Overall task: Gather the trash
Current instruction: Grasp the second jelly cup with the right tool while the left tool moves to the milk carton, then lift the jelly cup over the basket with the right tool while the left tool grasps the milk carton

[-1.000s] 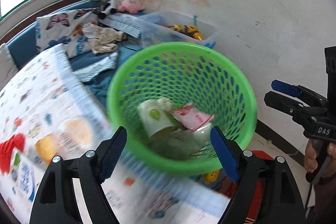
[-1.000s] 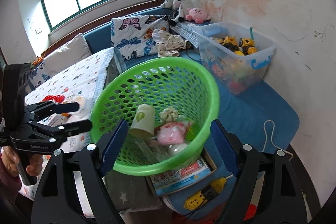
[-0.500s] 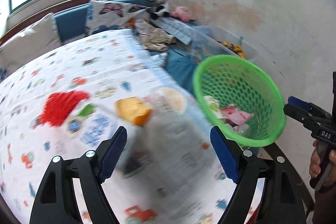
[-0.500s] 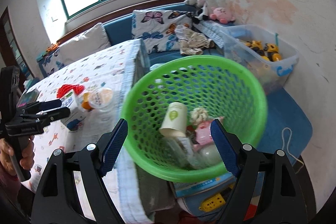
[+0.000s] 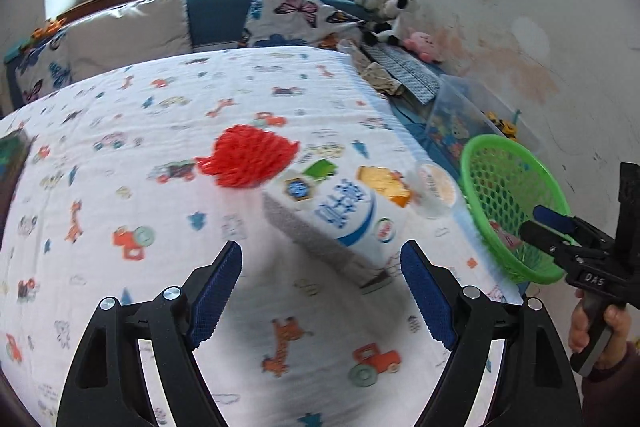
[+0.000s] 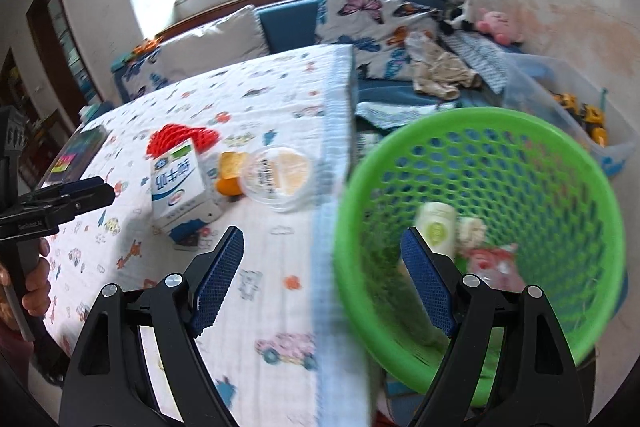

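Motion blur softens the cartoon-printed cloth on the desk (image 5: pixel 120 155). The left hand-held gripper (image 5: pixel 320 295) is held with jaws apart and nothing between them, near a boxy milk carton (image 5: pixel 340 215). A ribbed red mesh (image 5: pixel 248 159), an orange wrapper (image 5: pixel 386 185) and a clear round lid (image 5: pixel 434 187) are seen behind. The perforated green plastic basket (image 6: pixel 500 155) is cut off by the right hand-held gripper (image 6: pixel 322 287), likewise apart and empty.

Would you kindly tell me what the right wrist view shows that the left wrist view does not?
Only the right wrist view looks into the green basket, showing a paper cup and pink wrapper inside, plus a dark book on the bed. Only the left wrist view shows the red mesh unobstructed. Both share the milk carton, the orange snack pack, the clear lidded cup and the butterfly pillow.
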`<action>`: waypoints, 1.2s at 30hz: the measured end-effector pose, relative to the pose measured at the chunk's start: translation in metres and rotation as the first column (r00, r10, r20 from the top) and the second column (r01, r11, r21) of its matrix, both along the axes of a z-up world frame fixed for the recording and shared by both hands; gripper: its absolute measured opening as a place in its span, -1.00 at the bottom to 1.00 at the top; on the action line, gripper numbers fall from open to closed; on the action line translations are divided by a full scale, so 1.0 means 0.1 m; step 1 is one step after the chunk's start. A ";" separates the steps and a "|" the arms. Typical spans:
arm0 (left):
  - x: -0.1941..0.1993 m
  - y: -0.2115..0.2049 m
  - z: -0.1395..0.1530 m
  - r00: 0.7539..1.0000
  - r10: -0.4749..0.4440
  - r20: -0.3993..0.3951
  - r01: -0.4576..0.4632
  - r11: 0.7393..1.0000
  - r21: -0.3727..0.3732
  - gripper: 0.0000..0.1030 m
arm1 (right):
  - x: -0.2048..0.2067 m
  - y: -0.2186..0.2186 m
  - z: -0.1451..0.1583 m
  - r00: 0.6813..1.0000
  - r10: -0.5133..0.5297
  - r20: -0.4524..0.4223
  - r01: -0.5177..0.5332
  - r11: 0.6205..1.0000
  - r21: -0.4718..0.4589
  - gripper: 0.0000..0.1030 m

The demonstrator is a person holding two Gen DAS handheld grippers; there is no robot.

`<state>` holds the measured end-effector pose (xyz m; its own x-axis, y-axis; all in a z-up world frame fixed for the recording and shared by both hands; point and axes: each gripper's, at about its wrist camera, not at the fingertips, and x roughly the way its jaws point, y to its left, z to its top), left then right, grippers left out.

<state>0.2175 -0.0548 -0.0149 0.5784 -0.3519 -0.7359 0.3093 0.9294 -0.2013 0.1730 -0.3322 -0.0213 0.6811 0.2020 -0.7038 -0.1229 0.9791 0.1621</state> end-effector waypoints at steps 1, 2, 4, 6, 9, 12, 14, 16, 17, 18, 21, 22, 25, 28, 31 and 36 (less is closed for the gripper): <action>0.00 0.02 0.00 1.000 0.005 -0.001 -0.005 1.000 0.000 0.53 | 0.05 0.06 -0.02 1.000 0.015 -0.002 -0.015 1.000 -0.003 0.57; 0.00 0.05 0.00 1.000 0.012 -0.004 -0.012 1.000 -0.002 0.53 | 0.09 0.09 -0.03 1.000 0.024 -0.003 -0.024 1.000 -0.007 0.57; 0.01 0.10 -0.01 1.000 0.023 -0.012 -0.023 1.000 -0.009 0.53 | 0.20 0.15 -0.07 0.999 0.042 -0.013 -0.042 0.999 -0.007 0.57; 0.03 0.14 -0.01 0.999 0.033 -0.019 -0.034 0.999 -0.018 0.53 | 0.27 0.18 -0.11 0.998 0.053 -0.024 -0.053 0.999 -0.005 0.57; 0.06 0.17 0.00 0.998 0.049 -0.031 -0.050 0.998 -0.026 0.53 | 0.40 0.24 -0.17 0.996 0.076 -0.036 -0.076 0.997 -0.008 0.57; 0.10 0.16 -0.03 0.997 0.062 -0.054 -0.064 0.997 -0.041 0.53 | 0.50 0.29 -0.23 0.995 0.089 -0.045 -0.090 0.996 -0.016 0.57; 0.14 0.15 -0.05 0.995 0.076 -0.069 -0.079 0.996 -0.045 0.53 | 0.56 0.33 -0.26 0.994 0.100 -0.049 -0.101 0.995 -0.020 0.57; 0.17 0.14 -0.08 0.992 0.089 -0.086 -0.094 0.994 -0.056 0.53 | 0.62 0.36 -0.28 0.993 0.106 -0.052 -0.108 0.994 -0.027 0.57; 0.20 0.13 -0.09 0.991 0.094 -0.095 -0.101 0.993 -0.063 0.53 | 0.65 0.36 -0.30 0.992 0.109 -0.057 -0.111 0.993 -0.026 0.57; 0.22 0.12 -0.11 0.989 0.102 -0.104 -0.109 0.992 -0.066 0.54 | 0.68 0.37 -0.31 0.992 0.108 -0.060 -0.110 0.994 -0.028 0.57; 0.26 0.10 -0.13 0.986 0.116 -0.122 -0.127 0.989 -0.079 0.56 | 0.76 0.39 -0.36 0.992 0.107 -0.071 -0.110 0.993 -0.043 0.57; 0.27 0.10 -0.14 0.984 0.122 -0.128 -0.133 0.988 -0.083 0.57 | 0.78 0.39 -0.38 0.992 0.106 -0.073 -0.109 0.993 -0.044 0.57; 0.31 0.07 -0.16 0.978 0.137 -0.155 -0.153 0.983 -0.101 0.61 | 0.85 0.39 -0.42 0.991 0.106 -0.081 -0.109 0.993 -0.035 0.57; 0.36 0.03 -0.18 0.974 0.142 -0.176 -0.163 0.980 -0.116 0.64 | 0.87 0.40 -0.43 0.991 0.105 -0.084 -0.108 0.993 -0.036 0.53; 0.39 -0.05 -0.18 0.973 0.149 -0.178 -0.171 0.979 -0.112 0.67 | 0.86 0.41 -0.42 0.991 0.111 -0.081 -0.114 0.993 -0.036 0.30; 0.48 -0.17 -0.20 0.964 0.179 -0.198 -0.202 0.974 -0.105 0.68 | 0.80 0.37 -0.38 0.993 0.099 -0.068 -0.102 0.994 -0.040 0.28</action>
<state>0.2656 -0.0713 -0.0347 0.5005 -0.3431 -0.7948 0.0752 0.9319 -0.3549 0.2526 -0.2951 -0.0590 0.6109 0.2357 -0.7558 -0.2115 0.9685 0.1311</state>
